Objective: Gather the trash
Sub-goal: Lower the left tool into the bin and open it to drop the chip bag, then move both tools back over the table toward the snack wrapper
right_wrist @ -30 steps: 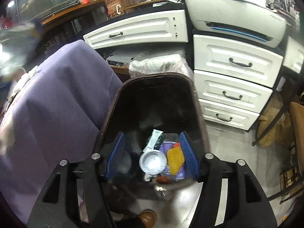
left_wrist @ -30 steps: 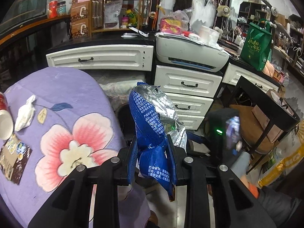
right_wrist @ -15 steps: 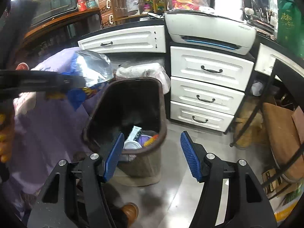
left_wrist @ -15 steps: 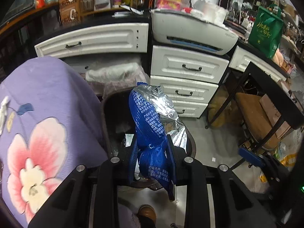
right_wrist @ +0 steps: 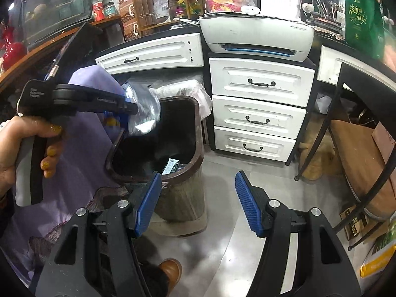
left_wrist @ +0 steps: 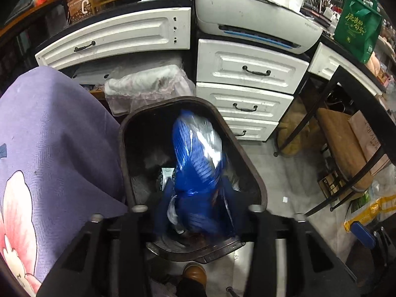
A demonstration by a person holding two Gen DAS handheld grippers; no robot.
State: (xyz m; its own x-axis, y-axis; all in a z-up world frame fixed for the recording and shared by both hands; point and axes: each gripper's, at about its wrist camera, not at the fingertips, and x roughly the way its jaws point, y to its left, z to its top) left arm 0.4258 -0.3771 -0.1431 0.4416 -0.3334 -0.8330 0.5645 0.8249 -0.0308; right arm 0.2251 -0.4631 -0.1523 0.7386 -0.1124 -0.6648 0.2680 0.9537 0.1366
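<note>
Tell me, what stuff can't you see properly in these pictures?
- Blue snack bag: motion-blurred in the left wrist view, so its print is unreadable and any contact with the left gripper is unclear; its jaws have just been opening.
- Bin contents: mostly hidden by the dark inside and the bag.
- Brown shoe: cut off by the bottom edge, behind the gripper body.

A crinkled blue snack bag (left_wrist: 198, 163) with glossy silver foil lining; matt dark-brown plastic bin (left_wrist: 250, 170); soft purple cloth (left_wrist: 57, 143).
</note>
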